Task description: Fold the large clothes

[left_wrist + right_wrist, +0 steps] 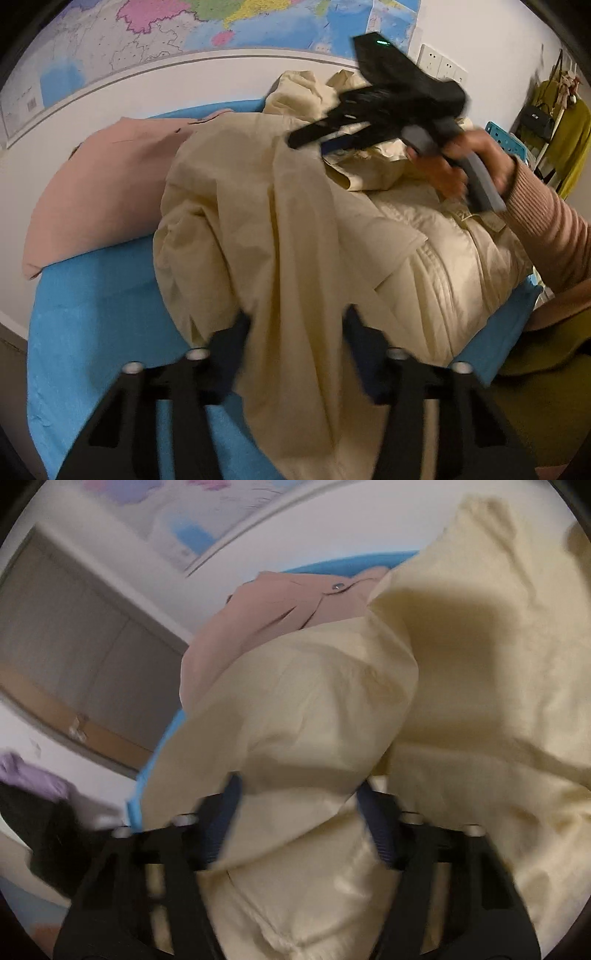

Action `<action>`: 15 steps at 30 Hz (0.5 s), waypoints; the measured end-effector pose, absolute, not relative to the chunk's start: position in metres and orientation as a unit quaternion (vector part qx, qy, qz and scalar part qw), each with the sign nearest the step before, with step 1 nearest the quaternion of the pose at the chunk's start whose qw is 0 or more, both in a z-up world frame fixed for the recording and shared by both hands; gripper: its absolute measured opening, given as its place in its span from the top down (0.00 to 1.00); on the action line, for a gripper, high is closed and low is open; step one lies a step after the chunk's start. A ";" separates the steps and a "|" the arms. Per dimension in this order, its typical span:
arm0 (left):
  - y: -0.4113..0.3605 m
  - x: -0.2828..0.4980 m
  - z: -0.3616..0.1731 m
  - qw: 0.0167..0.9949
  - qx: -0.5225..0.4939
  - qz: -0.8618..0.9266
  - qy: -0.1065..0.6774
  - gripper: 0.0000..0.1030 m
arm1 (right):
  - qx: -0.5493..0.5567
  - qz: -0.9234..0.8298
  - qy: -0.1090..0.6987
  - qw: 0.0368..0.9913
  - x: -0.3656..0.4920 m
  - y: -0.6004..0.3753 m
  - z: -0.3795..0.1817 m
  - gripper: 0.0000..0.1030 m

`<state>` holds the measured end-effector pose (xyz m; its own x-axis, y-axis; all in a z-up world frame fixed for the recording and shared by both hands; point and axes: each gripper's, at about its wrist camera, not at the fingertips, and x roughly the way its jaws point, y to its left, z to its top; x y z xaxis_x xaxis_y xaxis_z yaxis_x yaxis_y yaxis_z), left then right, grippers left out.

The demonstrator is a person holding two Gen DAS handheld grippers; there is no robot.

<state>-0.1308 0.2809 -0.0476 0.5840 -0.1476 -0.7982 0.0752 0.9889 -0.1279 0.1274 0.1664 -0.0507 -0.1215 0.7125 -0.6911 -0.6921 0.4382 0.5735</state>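
I had the coat [295,229] heaped on the blue sheet [92,314], bunched straight ahead of both grippers, with a pink garment [103,184] lying beyond it, toward the wall. My left gripper [295,332] had a hanging fold of cream cloth running between its fingers; I read it as clamped on that fold. My right gripper [299,805] had a thick, rounded bulge of the coat filling the gap between its fingers, and I took that as a grip too, though the blur left the pad contact unclear. From the left camera, the right tool sat up and to the right, over the far side of the heap.

I judged the coat soft and limp, with a smooth, slightly shiny lining that would probably slide against itself. It looked bulky rather than heavy. I thought seams, hem or collar the better holds, since loose mid-panel cloth would just bunch.
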 end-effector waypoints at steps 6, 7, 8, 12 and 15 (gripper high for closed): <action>0.308 -0.141 -0.014 0.908 -0.097 -0.077 0.400 0.85 | 0.001 0.588 0.427 0.687 0.126 0.200 0.029 0.88; 0.317 -0.142 -0.004 0.913 -0.115 -0.079 0.382 0.85 | -0.007 0.589 0.409 0.697 0.127 0.210 0.043 0.89; 0.325 -0.142 0.003 0.917 -0.131 -0.078 0.370 0.83 | -0.006 0.590 0.406 0.698 0.128 0.217 0.048 0.90; 0.327 -0.139 0.004 0.918 -0.121 -0.056 0.374 0.39 | -0.004 0.582 0.441 0.684 0.145 0.250 0.027 0.90; 0.322 -0.137 -0.016 0.903 -0.122 -0.075 0.406 0.38 | -0.021 0.558 0.476 0.680 0.150 0.257 -0.004 0.65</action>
<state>-0.1373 0.3215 -0.0157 0.6597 -0.2337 -0.7142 0.0364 0.9592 -0.2803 0.1501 0.2569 -0.0037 -0.0745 0.7384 -0.6703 -0.7782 0.3773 0.5021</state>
